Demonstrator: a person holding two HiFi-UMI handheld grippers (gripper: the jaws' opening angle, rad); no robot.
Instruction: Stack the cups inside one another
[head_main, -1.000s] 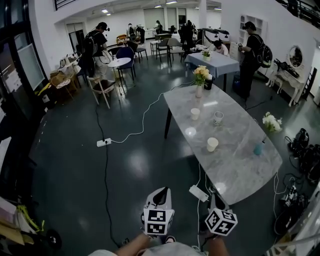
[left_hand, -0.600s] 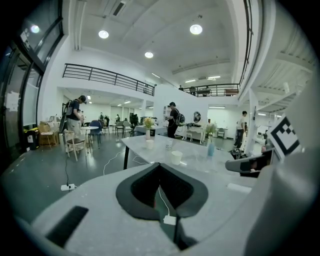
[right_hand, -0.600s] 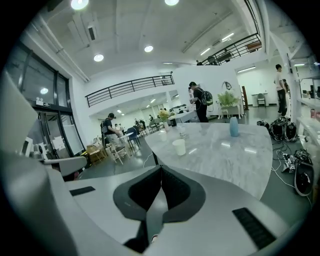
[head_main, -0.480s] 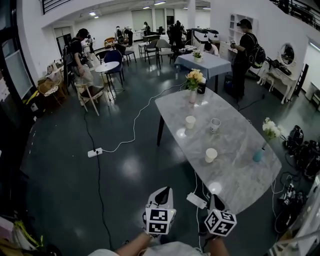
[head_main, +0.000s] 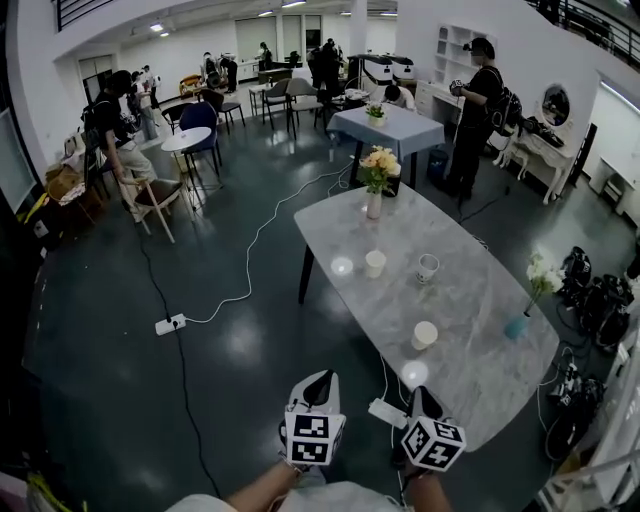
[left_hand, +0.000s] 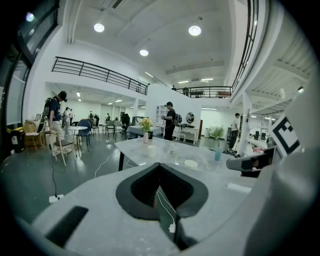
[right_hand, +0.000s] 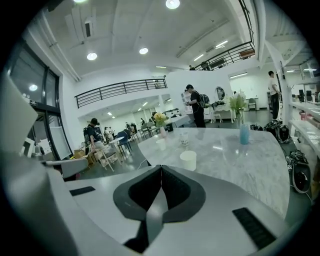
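Nothing stacked yet, all of it left to do. Three to nest: far cup (head_main: 375, 263), right cup (head_main: 427, 268), near cup (head_main: 424, 334), standing apart on the worktop (head_main: 480, 300), middle right of the head view. All upright, open ends up, long way up and down. Left gripper (head_main: 319, 380) and right gripper (head_main: 421, 396) low in the frame, away from the cups, fingers pressed together, holding nothing.
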